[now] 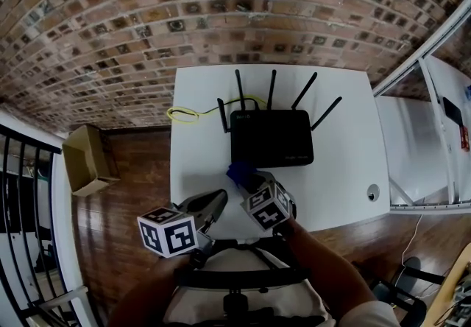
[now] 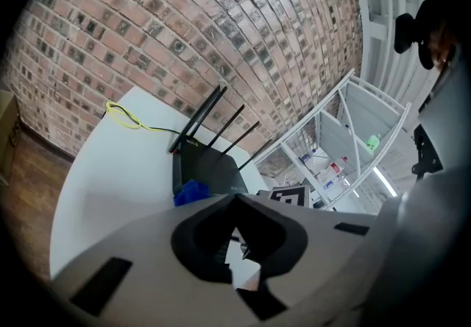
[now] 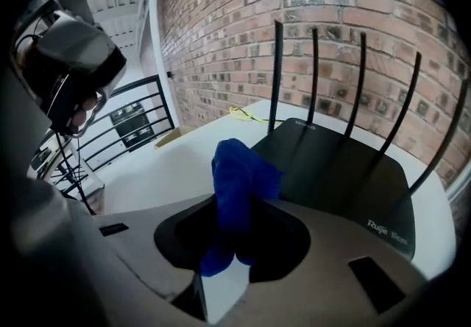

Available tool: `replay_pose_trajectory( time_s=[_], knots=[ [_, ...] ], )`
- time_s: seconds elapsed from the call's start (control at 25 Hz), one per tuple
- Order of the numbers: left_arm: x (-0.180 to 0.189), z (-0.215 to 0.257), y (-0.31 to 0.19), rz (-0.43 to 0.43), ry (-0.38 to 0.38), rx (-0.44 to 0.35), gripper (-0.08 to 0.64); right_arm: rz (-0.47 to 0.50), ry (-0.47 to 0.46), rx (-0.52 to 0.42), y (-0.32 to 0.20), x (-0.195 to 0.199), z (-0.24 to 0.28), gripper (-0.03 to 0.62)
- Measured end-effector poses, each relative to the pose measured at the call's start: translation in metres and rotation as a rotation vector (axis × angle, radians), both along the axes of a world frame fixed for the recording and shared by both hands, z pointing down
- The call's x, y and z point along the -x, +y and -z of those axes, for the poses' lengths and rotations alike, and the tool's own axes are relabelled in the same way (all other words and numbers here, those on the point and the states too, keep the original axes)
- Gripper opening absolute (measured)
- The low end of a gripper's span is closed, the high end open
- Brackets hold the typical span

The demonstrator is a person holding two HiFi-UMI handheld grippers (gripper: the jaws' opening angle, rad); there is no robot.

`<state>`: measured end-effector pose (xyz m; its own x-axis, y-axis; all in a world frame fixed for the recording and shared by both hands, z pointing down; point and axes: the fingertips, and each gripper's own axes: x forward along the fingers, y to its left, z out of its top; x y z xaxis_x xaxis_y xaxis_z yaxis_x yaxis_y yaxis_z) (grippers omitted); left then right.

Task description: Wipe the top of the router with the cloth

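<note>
A black router (image 1: 271, 138) with several upright antennas lies flat at the middle of the white table (image 1: 338, 112). My right gripper (image 1: 249, 177) hovers just off the router's near left corner, shut on a bunched blue cloth (image 1: 238, 171). In the right gripper view the cloth (image 3: 239, 178) stands up between the jaws of that gripper (image 3: 239, 204), with the router (image 3: 346, 171) right behind it. My left gripper (image 1: 215, 204) is held lower and to the left above the table's near edge, its jaws together and empty. From the left gripper (image 2: 234, 198) I see the cloth (image 2: 191, 191) and the router (image 2: 210, 165) ahead.
A yellow cable (image 1: 182, 113) loops off the router's back left over the table edge. A small round fitting (image 1: 373, 192) sits at the table's near right. A cardboard box (image 1: 87, 158) lies on the wood floor to the left. A brick wall rises behind; white shelving (image 2: 346, 134) stands at the right.
</note>
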<state>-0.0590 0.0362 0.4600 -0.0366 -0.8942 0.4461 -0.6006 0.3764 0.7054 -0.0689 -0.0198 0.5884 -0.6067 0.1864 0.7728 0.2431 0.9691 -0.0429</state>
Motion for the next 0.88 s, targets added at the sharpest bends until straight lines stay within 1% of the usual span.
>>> replay_pose_trajectory(
  time_s=[0.12,0.28,0.64,0.88],
  knots=[
    [-0.001,0.0,-0.001,-0.001,0.002,0.001,0.028,-0.059,0.013,0.005,-0.016,-0.005,-0.003,0.114],
    [-0.004,0.002,-0.007,-0.013,-0.004,-0.002,0.028,-0.114,0.028,0.005,-0.035,-0.015,-0.005,0.114],
    [-0.013,0.001,-0.028,-0.049,0.01,-0.004,0.028,-0.246,0.045,-0.006,-0.087,-0.041,-0.003,0.115],
    [-0.019,0.0,-0.042,-0.069,0.008,-0.001,0.028,-0.3,0.06,-0.019,-0.118,-0.058,-0.005,0.115]
  ],
)
